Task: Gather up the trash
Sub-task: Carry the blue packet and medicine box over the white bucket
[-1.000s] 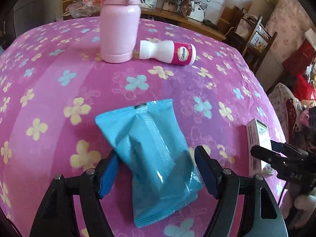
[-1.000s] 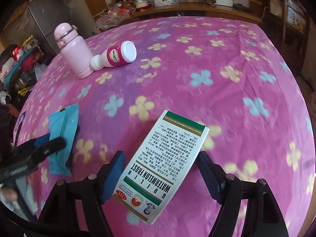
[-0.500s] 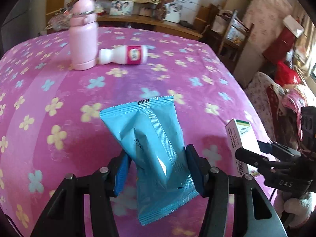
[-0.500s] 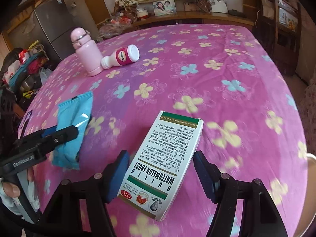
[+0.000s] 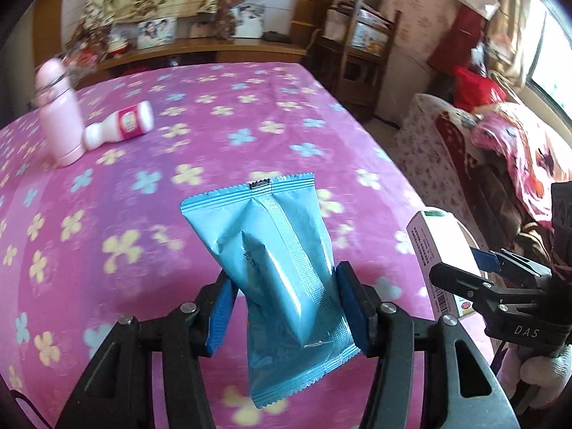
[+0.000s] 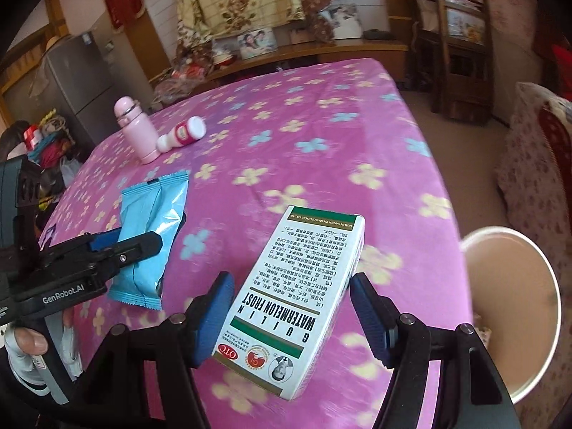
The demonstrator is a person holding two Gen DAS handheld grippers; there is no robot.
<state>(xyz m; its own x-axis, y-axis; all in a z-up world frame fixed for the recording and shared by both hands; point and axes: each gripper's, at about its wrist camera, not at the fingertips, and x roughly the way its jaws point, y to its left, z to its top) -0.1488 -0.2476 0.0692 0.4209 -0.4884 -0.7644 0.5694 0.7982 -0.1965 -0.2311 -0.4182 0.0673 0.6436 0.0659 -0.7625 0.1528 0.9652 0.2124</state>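
Observation:
My left gripper (image 5: 286, 304) is shut on a blue foil packet (image 5: 271, 250), which hangs above the pink flowered tablecloth (image 5: 250, 125). My right gripper (image 6: 293, 318) is shut on a white medicine box (image 6: 304, 279) with green bands, also lifted off the cloth. The right wrist view shows the packet (image 6: 150, 228) in the left gripper (image 6: 125, 246) at the left. In the left wrist view the box (image 5: 439, 243) and the right gripper (image 5: 475, 268) sit at the right edge. A small white bottle (image 5: 125, 125) with a pink label lies on its side far back.
A pink flask (image 5: 59, 121) stands upright against the small bottle. A white round bin (image 6: 511, 307) stands on the floor just past the table's right edge. Chairs, a sideboard and a patterned sofa (image 5: 464, 164) surround the table.
Both grippers closed on their items and lifted them off the cloth, drawing back from the flask and toward the right. The white bin has come into the right wrist view.

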